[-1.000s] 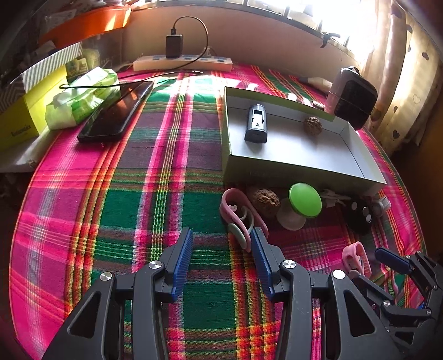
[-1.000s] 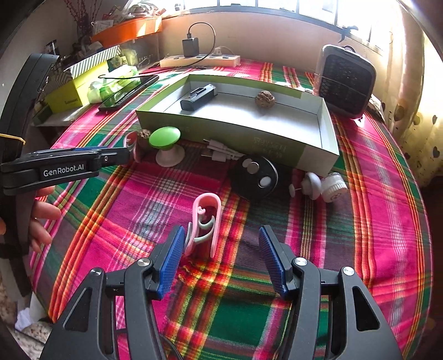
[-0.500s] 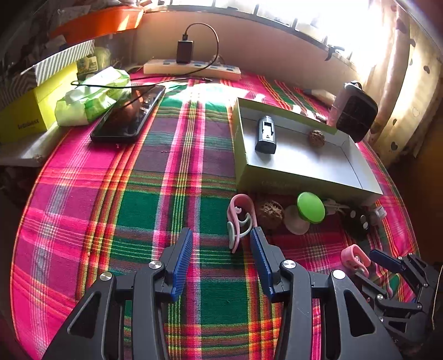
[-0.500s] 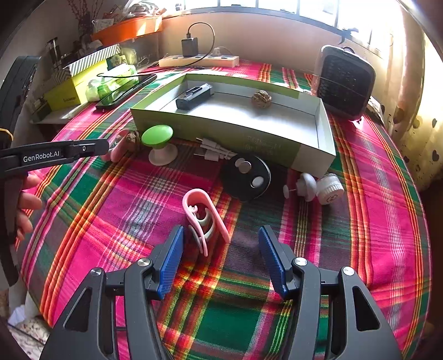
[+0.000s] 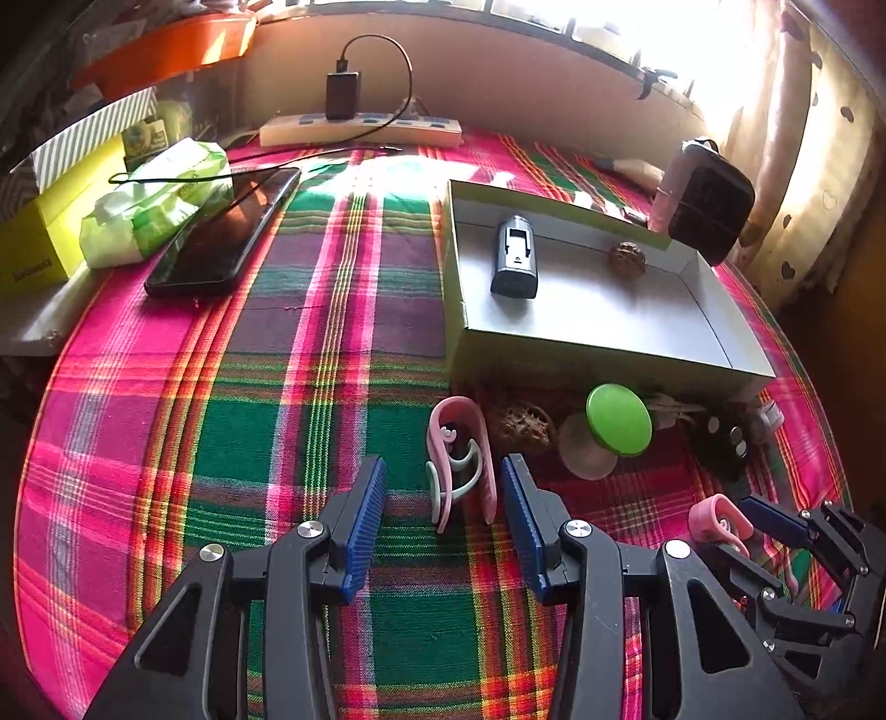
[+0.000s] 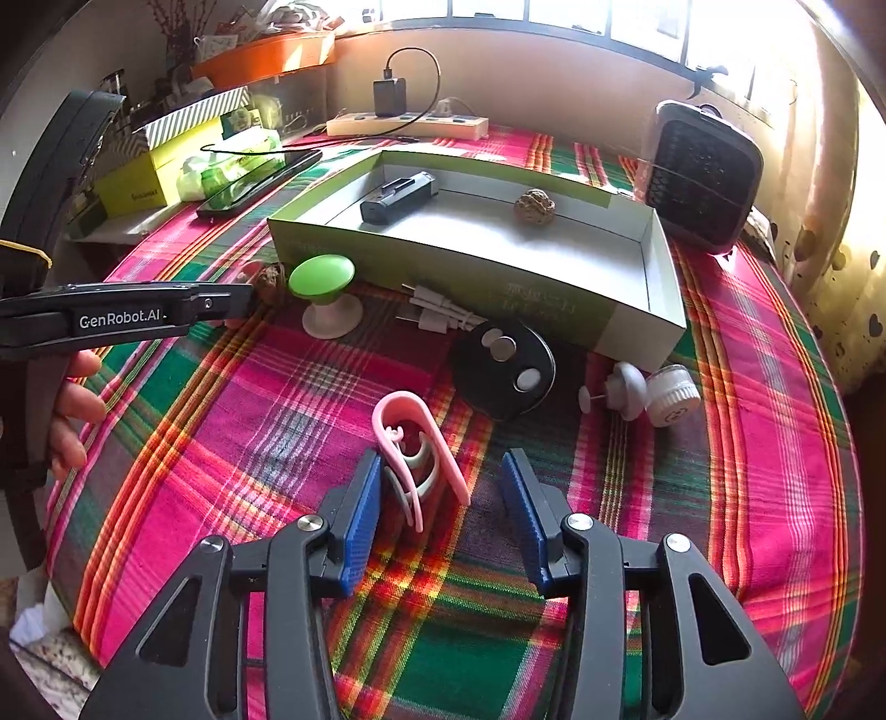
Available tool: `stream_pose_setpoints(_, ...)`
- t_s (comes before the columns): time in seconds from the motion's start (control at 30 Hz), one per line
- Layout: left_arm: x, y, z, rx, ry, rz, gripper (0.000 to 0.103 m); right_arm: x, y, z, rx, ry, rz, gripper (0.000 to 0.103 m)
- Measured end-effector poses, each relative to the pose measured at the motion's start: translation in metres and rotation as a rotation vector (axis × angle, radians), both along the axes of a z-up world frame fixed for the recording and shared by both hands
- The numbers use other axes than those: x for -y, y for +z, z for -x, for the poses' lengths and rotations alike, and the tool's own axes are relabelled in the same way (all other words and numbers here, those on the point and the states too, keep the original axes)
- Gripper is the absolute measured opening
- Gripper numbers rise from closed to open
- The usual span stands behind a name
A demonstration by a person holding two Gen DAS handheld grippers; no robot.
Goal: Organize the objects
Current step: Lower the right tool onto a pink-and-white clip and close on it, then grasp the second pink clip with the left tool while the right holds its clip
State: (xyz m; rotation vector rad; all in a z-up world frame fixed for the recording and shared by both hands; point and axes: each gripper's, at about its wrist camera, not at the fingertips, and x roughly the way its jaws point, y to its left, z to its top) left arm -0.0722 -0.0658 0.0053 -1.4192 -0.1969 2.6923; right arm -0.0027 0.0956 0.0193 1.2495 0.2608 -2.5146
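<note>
The one clearly readable text is "GenRobot.AI", in white letters on the black side of the left tongs [image 6: 124, 320], seen from the right wrist view. The yellow box [image 6: 145, 178] at the table's far left edge carries a short dark word on its side, too small and blurred to read. The near outer wall of the green tray [image 6: 498, 288] bears faint pale lettering that cannot be made out either. No numbers or signs can be read anywhere else.

window [image 6: 609, 22]: bright sun | curtain [image 5: 819, 166]: heart print | wall [image 5: 498, 72]: beige
</note>
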Motion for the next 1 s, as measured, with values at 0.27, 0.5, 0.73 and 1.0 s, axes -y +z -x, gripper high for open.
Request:
stream_pose_setpoints(0.27,0.003,-0.0002,0.0008,0.0,-0.009,0.014,0.041,0.0028,0.0006,0.0002,0.001,0.022,0.008,0.031)
stream_pose_setpoints(0.5,0.0046,0.0,0.0002,0.002,-0.011,0.015,0.041,0.0029,0.001,0.0009,0.001,0.021,0.01,0.03)
stream_pose_setpoints(0.73,0.0006,-0.0001,-0.0012,0.001,-0.027,0.069,0.041,0.001,0.0018,0.0027,-0.002,0.007,0.014,0.03)
stream_pose_setpoints(1.0,-0.0008,-0.0014,0.0073,-0.009,-0.039,0.108,0.041,0.0034,0.0021,0.004,-0.002,0.009,0.012,0.03)
